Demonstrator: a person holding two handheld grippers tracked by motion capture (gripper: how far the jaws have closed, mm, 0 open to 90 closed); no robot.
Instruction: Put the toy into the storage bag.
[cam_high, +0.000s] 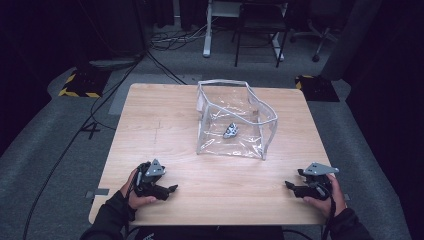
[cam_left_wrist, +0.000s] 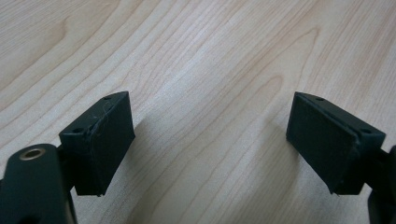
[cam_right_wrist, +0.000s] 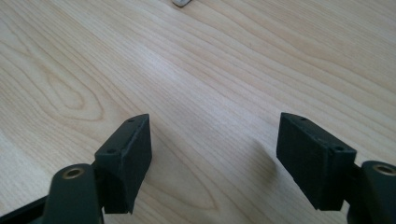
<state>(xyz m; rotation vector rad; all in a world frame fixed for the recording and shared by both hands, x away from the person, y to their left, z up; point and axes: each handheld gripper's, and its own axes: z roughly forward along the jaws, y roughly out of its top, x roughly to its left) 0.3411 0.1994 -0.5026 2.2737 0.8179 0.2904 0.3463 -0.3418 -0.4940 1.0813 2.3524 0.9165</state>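
My left claw (cam_high: 172, 189) sits low at the near left of the desk (cam_high: 165, 125), its jaws spread wide with nothing between them. Through its own camera the left claw (cam_left_wrist: 210, 140) shows me two black pads (cam_left_wrist: 109, 140) standing well apart over bare pale wood grain, casting soft shadows on the board. My left hand (cam_high: 134, 192) wraps the body of the tool, the grey three-cornered plate riding on top.

Over on the other side, my right claw (cam_high: 288, 185) is open too, jaws parted and holding nothing, low over the near right of the desk and pointing in toward the middle. Its own camera gives the same story: the right claw (cam_right_wrist: 212, 149) with both pads apart, plain wood between them, and a small pale corner of something just cutting in at the top edge, too little to tell what it is. My right hand (cam_high: 327, 195) grips from behind.

Beyond both claws, toward the far middle of the desk, stands the clear plastic bag (cam_high: 235, 120), its mouth held open by a pale rim. Inside it, on the bottom, lies a small silvery object (cam_high: 230, 131), too small to make out. The bag is well apart from both claws.
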